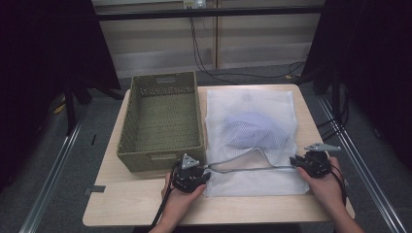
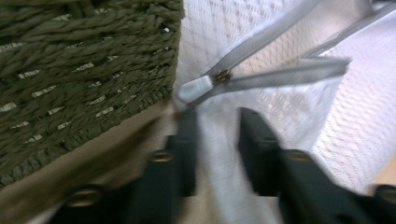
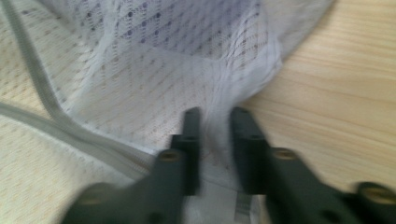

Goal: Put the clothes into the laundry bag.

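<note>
While one white mesh zip-up laundry bag lies flat on the right half of the pale wooden table, one olive woven rectangular basket stands just left of it; inside the bag sits one bluish bundle of cloth; the left gripper, jaws parted, straddles mesh beside the grey zip pull at the bag's near left; the right gripper pinches the bag's near right edge, mesh bunched between its jaws.

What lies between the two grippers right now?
The mesh bag's open grey zipper spans from left gripper to right gripper, seen in the high view.
</note>
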Available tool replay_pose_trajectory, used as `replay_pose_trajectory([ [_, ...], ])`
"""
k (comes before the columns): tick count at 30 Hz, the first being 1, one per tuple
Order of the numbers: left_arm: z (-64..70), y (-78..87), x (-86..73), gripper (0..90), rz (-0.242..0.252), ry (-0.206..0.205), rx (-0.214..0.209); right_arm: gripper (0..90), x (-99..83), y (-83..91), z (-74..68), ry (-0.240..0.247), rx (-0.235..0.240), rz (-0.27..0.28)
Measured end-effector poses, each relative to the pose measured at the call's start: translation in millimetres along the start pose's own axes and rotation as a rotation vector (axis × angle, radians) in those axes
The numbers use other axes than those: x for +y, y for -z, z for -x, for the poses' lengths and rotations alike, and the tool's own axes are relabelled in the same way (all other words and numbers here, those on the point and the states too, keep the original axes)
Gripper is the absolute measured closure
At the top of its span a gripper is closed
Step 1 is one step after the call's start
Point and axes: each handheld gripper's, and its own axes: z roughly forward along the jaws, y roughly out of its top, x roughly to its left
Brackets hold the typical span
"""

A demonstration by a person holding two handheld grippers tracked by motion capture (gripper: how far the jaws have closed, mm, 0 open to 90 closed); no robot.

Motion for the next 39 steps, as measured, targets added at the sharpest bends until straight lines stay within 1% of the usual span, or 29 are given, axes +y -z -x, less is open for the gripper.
replay_pose_trajectory([
  [1, -0.4, 0.3, -0.3, 81.5, -0.012, -0.008, -0.01, 90.0, 0.6, 2.7, 1.3, 0.005, -0.002, 0.019],
  [2, -0.1, 0.3, -1.0, 88.5, -0.007, 0.002, -0.018, 90.0, 2.4, 8.5, 2.4, -0.009, -0.007, 0.06],
  [4, -0.2, 2.6, -1.6, 90.0, -0.019, -0.02, -0.014, 90.0, 9.1, 30.5, 4.2, -0.02, -0.014, 0.197],
  [5, 1.5, 2.4, -2.3, 90.0, -0.008, -0.011, -0.004, 90.0, 12.8, 43.4, 4.0, -0.025, -0.017, 0.26],
  [6, 1.2, 3.1, -2.6, 90.0, -0.009, -0.014, 0.002, 90.0, 15.7, 54.3, 4.2, -0.024, -0.04, 0.299],
  [7, 1.3, 3.2, -2.8, 90.0, -0.006, -0.009, 0.013, 90.0, 16.6, 61.4, 5.8, -0.029, -0.066, 0.319],
  [8, 1.1, 3.3, -2.7, 90.0, -0.002, -0.009, 0.028, 90.0, 16.1, 63.4, 9.8, -0.043, -0.09, 0.302],
  [9, 0.6, 3.4, -2.6, 90.0, 0.001, -0.009, 0.041, 90.0, 14.3, 59.2, 16.5, -0.058, -0.114, 0.243],
  [10, -0.6, 3.2, -2.6, 90.0, 0.003, -0.005, 0.038, 90.0, 9.9, 51.7, 24.3, -0.081, -0.138, 0.18],
  [12, -3.3, 3.5, -3.1, 90.0, 0.004, -0.001, 0.02, 90.0, -2.2, 38.3, 38.7, -0.149, -0.13, 0.118],
  [13, -2.2, 3.1, -3.5, 90.0, 0.011, 0.003, 0.03, 90.0, -5.8, 34.4, 40.8, -0.15, -0.129, 0.104],
  [14, -1.7, 3.0, -3.8, 90.0, 0.014, 0.0, 0.033, 90.0, -7.3, 31.6, 39.8, -0.116, -0.132, 0.101],
  [15, -1.7, 3.1, -4.4, 90.0, 0.019, -0.004, 0.03, 90.0, -7.0, 30.6, 38.5, -0.098, -0.138, 0.093],
  [16, -2.7, 3.7, -5.5, 90.0, 0.017, -0.017, 0.008, 90.0, -6.7, 28.6, 37.3, -0.088, -0.143, 0.093],
  [17, -2.4, 3.0, -6.6, 90.0, 0.028, -0.011, -0.012, 90.0, -6.6, 26.3, 37.0, -0.095, -0.135, 0.095],
  [18, -3.1, 4.5, -7.4, 90.0, 0.017, -0.027, -0.015, 90.0, -6.4, 24.5, 37.0, -0.089, -0.127, 0.101],
  [20, -2.4, 4.6, -7.9, 89.8, 0.017, -0.03, -0.035, 90.0, -5.7, 19.9, 35.2, -0.07, -0.09, 0.11],
  [21, -2.7, 5.1, -8.1, 89.7, 0.011, -0.044, -0.041, 90.0, -5.0, 17.6, 34.4, -0.055, -0.078, 0.115],
  [22, -2.3, 5.1, -8.4, 89.8, 0.012, -0.051, -0.039, 90.0, -4.2, 15.7, 33.7, -0.044, -0.072, 0.116],
  [23, -1.9, 5.1, -8.4, 89.8, 0.013, -0.051, -0.039, 90.0, -3.2, 14.3, 33.6, -0.037, -0.082, 0.115],
  [27, -2.0, 6.5, -9.5, 89.0, 0.014, -0.054, -0.041, 89.9, -0.7, 12.7, 38.1, -0.058, -0.116, 0.13],
  [28, -1.9, 7.6, -10.1, 88.6, 0.03, -0.049, -0.053, 88.7, -0.5, 13.8, 39.1, -0.073, -0.1, 0.142],
  [29, -1.3, 10.6, -10.4, 88.1, 0.054, -0.052, -0.045, 86.3, -0.5, 15.7, 39.6, -0.081, -0.082, 0.158],
  [30, -1.7, 12.1, -10.3, 86.2, 0.066, -0.052, -0.049, 80.9, 0.1, 18.8, 39.5, -0.082, -0.065, 0.174],
  [32, -3.3, 15.2, -9.6, 80.2, 0.086, -0.046, -0.049, 70.5, 1.3, 23.5, 38.7, -0.091, -0.032, 0.195],
  [33, -4.6, 16.6, -9.2, 75.2, 0.1, -0.039, -0.051, 65.7, 1.9, 26.1, 37.4, -0.091, -0.027, 0.21],
  [34, -4.9, 17.8, -9.0, 68.8, 0.119, -0.03, -0.04, 60.6, 2.4, 28.6, 35.9, -0.086, -0.025, 0.221],
  [37, -8.7, 23.6, -8.7, 53.0, 0.18, -0.01, -0.048, 48.8, 3.8, 34.2, 30.8, -0.071, -0.013, 0.251],
  [39, -11.8, 27.0, -9.2, 42.5, 0.207, -0.007, -0.054, 41.0, 5.1, 38.5, 25.8, -0.056, -0.014, 0.255],
])
